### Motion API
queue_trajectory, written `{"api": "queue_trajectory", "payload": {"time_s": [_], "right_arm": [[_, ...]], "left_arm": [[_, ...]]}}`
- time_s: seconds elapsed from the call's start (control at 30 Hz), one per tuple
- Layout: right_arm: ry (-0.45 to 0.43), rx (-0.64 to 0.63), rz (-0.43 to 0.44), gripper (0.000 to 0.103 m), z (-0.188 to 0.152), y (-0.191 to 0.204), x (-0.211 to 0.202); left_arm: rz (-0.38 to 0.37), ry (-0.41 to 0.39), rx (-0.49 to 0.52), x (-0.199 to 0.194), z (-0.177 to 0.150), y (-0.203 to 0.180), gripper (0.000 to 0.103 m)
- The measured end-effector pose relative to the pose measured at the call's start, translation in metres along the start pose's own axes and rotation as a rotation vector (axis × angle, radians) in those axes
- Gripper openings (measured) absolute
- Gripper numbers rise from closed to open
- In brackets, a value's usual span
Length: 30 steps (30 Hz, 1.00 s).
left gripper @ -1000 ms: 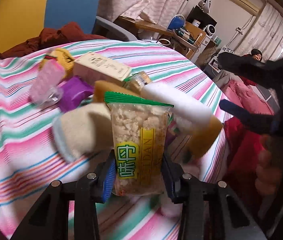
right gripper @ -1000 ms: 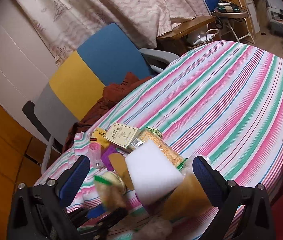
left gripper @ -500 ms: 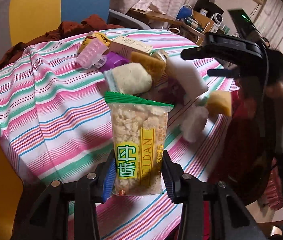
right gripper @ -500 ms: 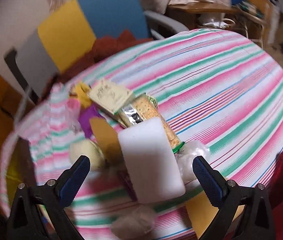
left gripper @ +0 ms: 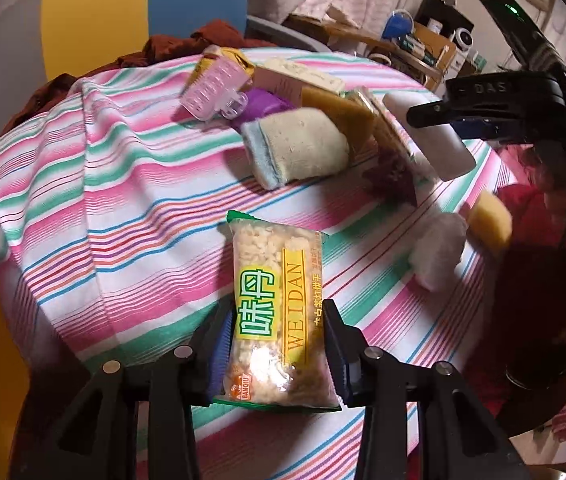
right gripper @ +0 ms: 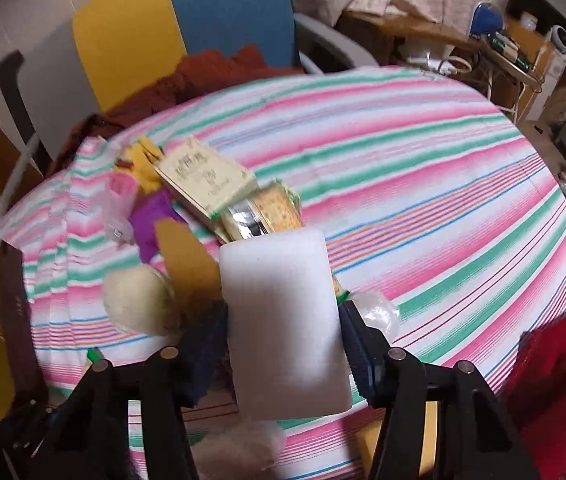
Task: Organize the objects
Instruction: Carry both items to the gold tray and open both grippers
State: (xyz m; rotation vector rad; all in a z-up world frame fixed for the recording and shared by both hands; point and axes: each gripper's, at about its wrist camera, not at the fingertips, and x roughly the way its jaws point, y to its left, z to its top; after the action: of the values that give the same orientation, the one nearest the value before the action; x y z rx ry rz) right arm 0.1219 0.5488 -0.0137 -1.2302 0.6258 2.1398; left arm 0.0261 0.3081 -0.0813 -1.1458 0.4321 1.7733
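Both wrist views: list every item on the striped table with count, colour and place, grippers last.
snack packet: 1, clear with yellow label, held in the left gripper
white foam block: 1, white, held in the right gripper
rolled cloth: 1, cream with blue edge, mid-table
pink clip: 1, pink, far side
purple item: 1, purple, beside the pink clip
cream box: 1, cream, far side
cracker pack: 1, tan, beyond the foam block
yellow sponge: 1, yellow, table edge
white fluffy item: 1, white, beside the yellow sponge
striped tablecloth: 1, pink, green, white
left gripper: 1, black, shut
right gripper: 1, black, shut
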Motion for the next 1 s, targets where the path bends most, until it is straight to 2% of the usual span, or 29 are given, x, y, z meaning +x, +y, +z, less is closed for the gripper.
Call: {"api": "queue_trajectory", "payload": {"time_s": [0.2, 0.37, 0.53, 0.63, 0.8, 0.9, 1.0], "right_arm": [[-0.102, -0.013, 0.107, 0.057, -0.003, 0.018, -0.037], [-0.123, -0.096, 0.265, 0.058, -0.007, 0.066, -0.055], [-0.091, -0.231, 0.418, 0.058, -0.021, 0.146, -0.056], [-0.069, -0.311, 0.497, 0.058, -0.031, 0.199, -0.054], [-0.013, -0.407, 0.602, 0.061, -0.048, 0.277, -0.045], [0.057, -0.465, 0.660, 0.069, -0.066, 0.317, -0.036], [0.092, -0.508, 0.667, 0.077, -0.083, 0.337, -0.034]], "left_arm": [[-0.042, -0.095, -0.041, -0.041, -0.005, 0.003, 0.042], [-0.016, -0.180, -0.136, -0.081, -0.008, 0.026, 0.042], [0.082, -0.257, -0.274, -0.123, -0.030, 0.069, 0.042], [0.178, -0.300, -0.379, -0.151, -0.054, 0.106, 0.042], [0.327, -0.308, -0.558, -0.176, -0.097, 0.160, 0.045], [0.371, -0.299, -0.658, -0.181, -0.119, 0.183, 0.052], [0.410, -0.300, -0.727, -0.187, -0.137, 0.196, 0.058]]}}
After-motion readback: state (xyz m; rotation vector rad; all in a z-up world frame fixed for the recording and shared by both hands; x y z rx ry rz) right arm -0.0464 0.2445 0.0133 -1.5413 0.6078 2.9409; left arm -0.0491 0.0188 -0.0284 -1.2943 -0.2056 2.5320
